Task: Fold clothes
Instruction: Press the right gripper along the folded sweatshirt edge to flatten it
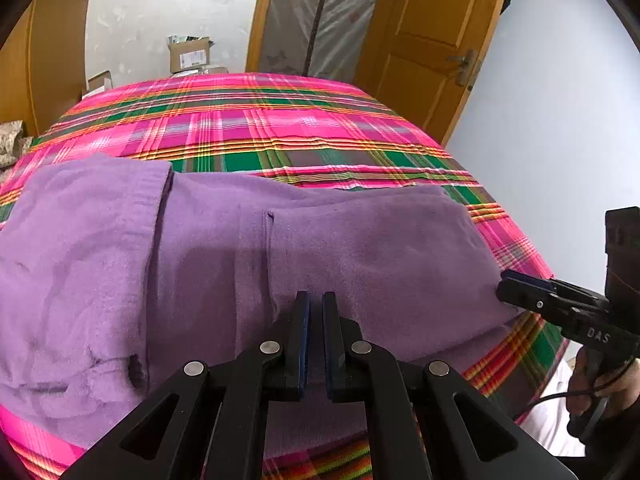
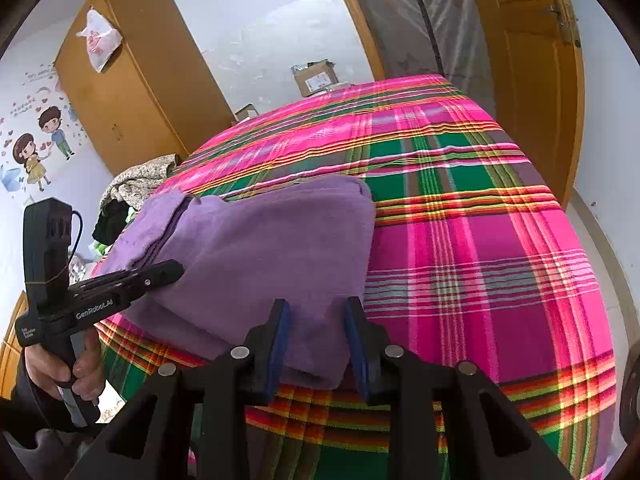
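We find the purple garment folded and lying across the near part of the plaid bedspread, its front fold close to the bed's near edge. Beyond it the bedspread runs bare to the far edge, and to the right of the garment in the right wrist view there is another wide bare stretch. Our left gripper hangs over the garment's near middle, jaws nearly together with nothing between them. Our right gripper has its jaws apart, straddling the garment's near right corner without pressing it. Its side reads "DAS"; the left one's side reads "GenRobot.AI". A cardboard box beyond the bed carries an unreadable label.
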`<control>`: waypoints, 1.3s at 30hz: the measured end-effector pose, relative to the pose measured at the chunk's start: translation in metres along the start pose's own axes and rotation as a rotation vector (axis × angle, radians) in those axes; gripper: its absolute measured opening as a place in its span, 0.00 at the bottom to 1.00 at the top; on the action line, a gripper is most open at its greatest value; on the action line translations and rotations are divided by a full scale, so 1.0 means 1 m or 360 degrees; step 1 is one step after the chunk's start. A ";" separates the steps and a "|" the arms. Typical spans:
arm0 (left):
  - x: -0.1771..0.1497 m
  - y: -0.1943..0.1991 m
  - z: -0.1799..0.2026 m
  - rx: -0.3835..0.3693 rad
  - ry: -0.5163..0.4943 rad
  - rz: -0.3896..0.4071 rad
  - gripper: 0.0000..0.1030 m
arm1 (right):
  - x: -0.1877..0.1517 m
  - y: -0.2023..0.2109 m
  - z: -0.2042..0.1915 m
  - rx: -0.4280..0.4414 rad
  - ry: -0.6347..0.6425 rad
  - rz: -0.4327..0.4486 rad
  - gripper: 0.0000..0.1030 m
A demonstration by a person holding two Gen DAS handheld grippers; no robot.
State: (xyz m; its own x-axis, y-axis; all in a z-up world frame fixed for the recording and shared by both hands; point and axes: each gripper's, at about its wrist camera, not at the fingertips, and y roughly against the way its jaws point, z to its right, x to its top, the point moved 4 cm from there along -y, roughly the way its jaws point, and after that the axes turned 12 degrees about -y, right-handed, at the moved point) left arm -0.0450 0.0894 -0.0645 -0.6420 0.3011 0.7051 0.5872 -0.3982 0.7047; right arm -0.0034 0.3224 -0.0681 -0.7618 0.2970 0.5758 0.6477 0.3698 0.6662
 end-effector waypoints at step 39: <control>-0.013 0.016 -0.003 0.0009 -0.0019 -0.0002 0.06 | 0.000 -0.005 0.018 0.0382 -0.0562 -0.0272 0.40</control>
State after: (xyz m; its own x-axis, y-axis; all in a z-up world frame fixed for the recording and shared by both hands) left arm -0.0285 0.0769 -0.0629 -0.6369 0.3122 0.7049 0.5891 -0.3928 0.7062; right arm -0.0070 0.3363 -0.0800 -0.8429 0.4804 0.2423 0.5220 0.6210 0.5847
